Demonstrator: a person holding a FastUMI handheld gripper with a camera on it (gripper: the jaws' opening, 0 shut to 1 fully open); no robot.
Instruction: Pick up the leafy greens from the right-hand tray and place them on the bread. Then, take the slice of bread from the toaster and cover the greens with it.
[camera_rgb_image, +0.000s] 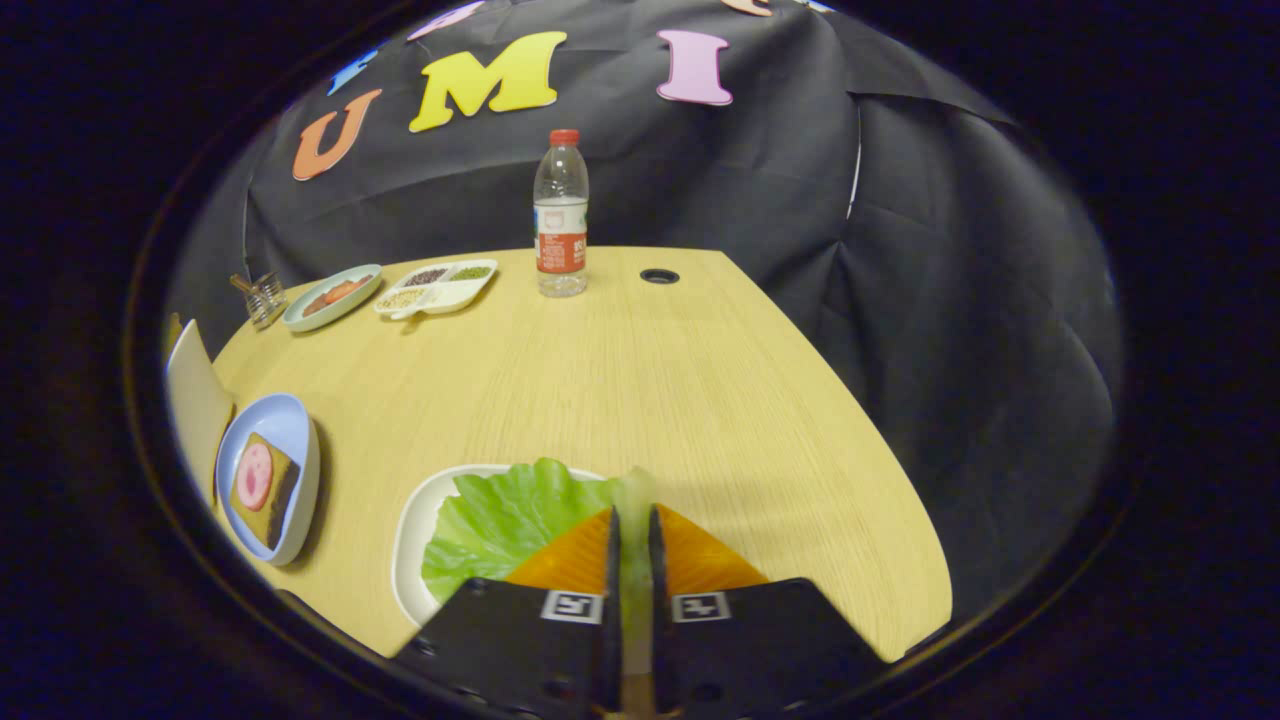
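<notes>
A green lettuce leaf (510, 525) lies over a white tray (412, 545) on the wooden table, just ahead of my fingers. Its pale stem runs into the narrow gap between the two fingers, and my gripper (633, 512) is shut on it. Whether the leaf still rests on the tray I cannot tell. To the left, beyond the tray, a light blue plate (300, 425) holds a slice of brown bread (268, 500) with a round pink slice on top. A cream-coloured object (195, 400), possibly the toaster, stands behind that plate, mostly cut off.
A water bottle (561, 215) with a red cap stands at the back middle of the table, near a round cable hole (659, 275). At the back left are a divided dish of grains (437, 287), an oval plate (333, 296) and a small glass holder (262, 297). The table's edge runs close on the right.
</notes>
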